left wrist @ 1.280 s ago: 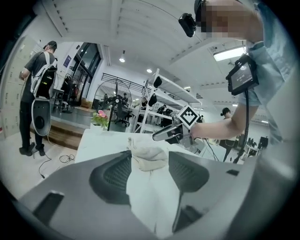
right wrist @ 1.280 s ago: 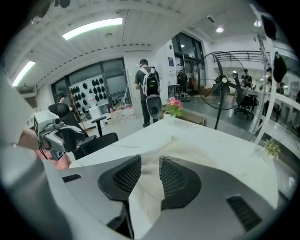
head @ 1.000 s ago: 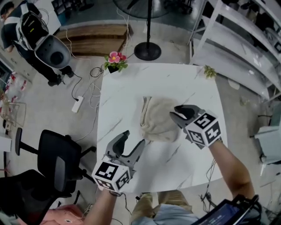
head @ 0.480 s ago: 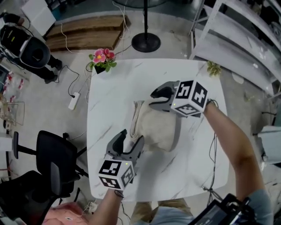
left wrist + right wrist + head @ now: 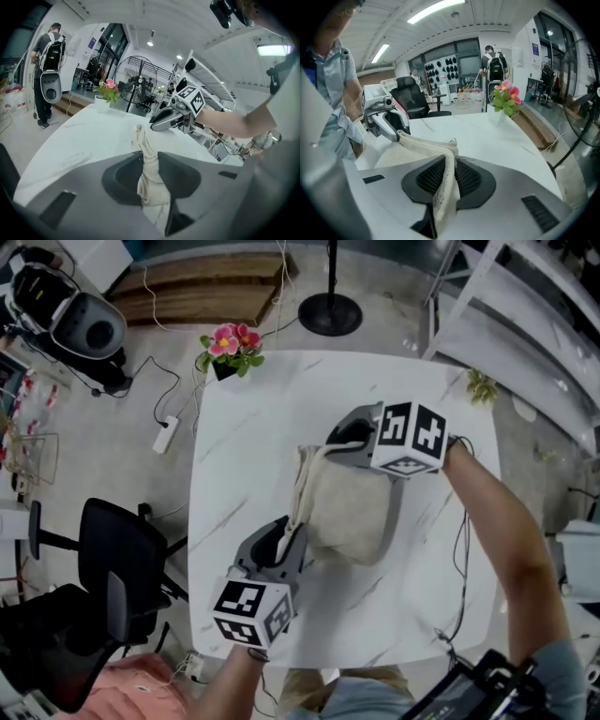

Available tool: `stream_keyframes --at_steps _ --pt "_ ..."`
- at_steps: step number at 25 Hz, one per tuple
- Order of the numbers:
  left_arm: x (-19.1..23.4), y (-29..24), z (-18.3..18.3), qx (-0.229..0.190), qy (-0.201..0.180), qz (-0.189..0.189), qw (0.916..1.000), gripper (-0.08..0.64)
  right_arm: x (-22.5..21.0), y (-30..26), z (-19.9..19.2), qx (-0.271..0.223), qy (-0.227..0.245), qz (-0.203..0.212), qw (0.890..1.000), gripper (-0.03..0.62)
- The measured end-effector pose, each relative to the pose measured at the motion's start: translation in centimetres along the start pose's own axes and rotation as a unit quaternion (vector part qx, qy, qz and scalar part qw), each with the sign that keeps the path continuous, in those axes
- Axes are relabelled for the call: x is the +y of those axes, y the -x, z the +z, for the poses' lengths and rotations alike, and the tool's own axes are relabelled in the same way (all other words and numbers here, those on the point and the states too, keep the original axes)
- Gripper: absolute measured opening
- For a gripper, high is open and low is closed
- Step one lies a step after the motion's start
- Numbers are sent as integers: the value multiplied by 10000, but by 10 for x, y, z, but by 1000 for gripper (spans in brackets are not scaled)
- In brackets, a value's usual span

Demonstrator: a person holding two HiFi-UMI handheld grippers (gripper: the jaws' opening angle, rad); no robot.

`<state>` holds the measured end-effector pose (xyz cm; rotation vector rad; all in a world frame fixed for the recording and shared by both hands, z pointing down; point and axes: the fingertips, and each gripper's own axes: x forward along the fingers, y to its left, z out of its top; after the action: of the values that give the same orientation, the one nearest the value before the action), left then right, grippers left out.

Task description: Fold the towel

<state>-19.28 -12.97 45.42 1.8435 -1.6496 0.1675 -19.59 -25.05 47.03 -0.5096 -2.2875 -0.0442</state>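
Holding one towel (image 5: 352,514) edge, my left gripper (image 5: 285,538) and right gripper (image 5: 332,448) have just closed on cloth; tugging apart could slip a pinch; the fold would skew.

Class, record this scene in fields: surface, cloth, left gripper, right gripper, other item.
surface: white marble-look table
cloth: beige towel, bunched, on the table
left gripper: jaws have just been closing, now pinching the towel's near corner
right gripper: jaws have just been closing, now pinching the towel's far corner
other item: pink flowers in a pot at the far left table corner
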Motion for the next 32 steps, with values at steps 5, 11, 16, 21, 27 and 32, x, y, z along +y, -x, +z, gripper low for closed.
stream_keyframes --at_steps 5,11,16,21,27,32 --pt "-18 22 21 -277 394 -191 9987 94 7 33 38 -746 386 -151 9963 77" --pt "-5 41 4 -282 1498 -103 9883 92 10 10 65 -883 696 -42 9937 87" --pt "21 44 -34 -114 2164 192 9760 87 18 -49 58 -366 935 303 9945 93" --pt "33 35 -48 -46 2258 269 9738 84 15 -84 37 166 1066 288 9937 93" --pt "35 24 -60 175 2129 327 9764 72 10 -78 43 134 835 144 9963 147" --pt "22 37 -59 225 1791 74 9835 168 13 -44 65 -297 423 151 9985 225"
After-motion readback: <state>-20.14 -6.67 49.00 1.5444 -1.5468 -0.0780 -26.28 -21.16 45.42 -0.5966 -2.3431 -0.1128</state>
